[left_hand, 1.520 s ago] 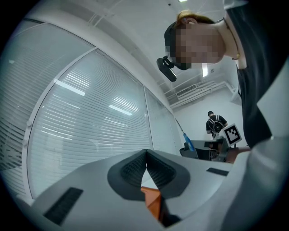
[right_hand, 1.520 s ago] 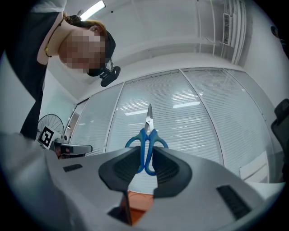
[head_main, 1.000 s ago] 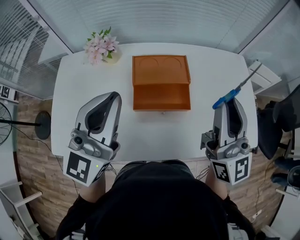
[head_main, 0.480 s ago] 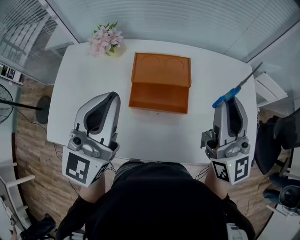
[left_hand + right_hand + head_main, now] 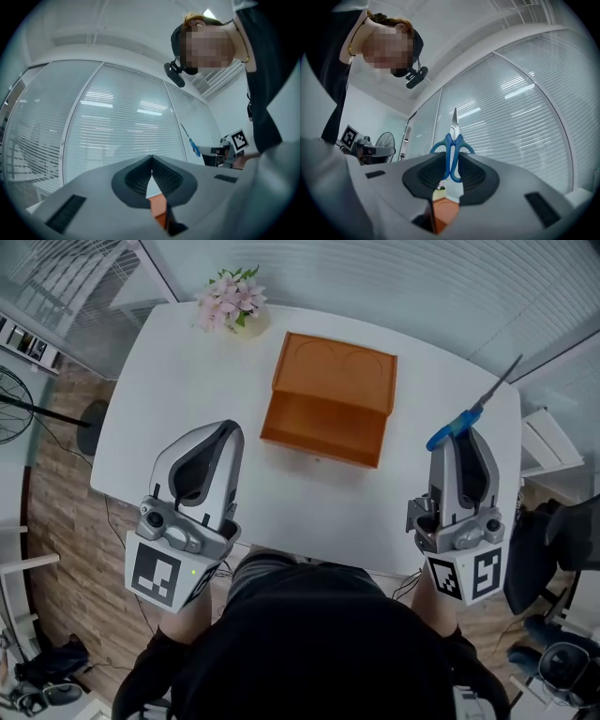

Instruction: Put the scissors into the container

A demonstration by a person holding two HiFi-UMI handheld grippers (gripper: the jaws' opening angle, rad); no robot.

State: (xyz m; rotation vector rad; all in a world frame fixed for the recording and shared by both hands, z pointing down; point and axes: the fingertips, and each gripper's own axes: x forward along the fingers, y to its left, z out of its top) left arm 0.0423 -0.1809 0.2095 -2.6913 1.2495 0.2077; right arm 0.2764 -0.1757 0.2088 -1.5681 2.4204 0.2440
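The scissors (image 5: 466, 422) have blue handles and thin steel blades that point up and to the right. My right gripper (image 5: 453, 435) is shut on their handles, above the table's right side; in the right gripper view the scissors (image 5: 452, 151) stand upright between the pads. An orange container (image 5: 330, 397), an open box with its lid laid flat behind it, sits at the middle of the white table (image 5: 187, 371). My left gripper (image 5: 217, 433) hangs over the table's left front, shut with nothing in it; the left gripper view shows its pads (image 5: 165, 176) meeting at the tips.
A small bunch of pink flowers (image 5: 233, 300) stands at the table's far left corner. A floor fan (image 5: 17, 409) is off the left edge and a dark chair (image 5: 553, 540) off the right. Glass walls with blinds enclose the room.
The head view has swung, so the table and the container now appear turned clockwise and shifted right. Both grippers keep their places, and the right one still holds the scissors.
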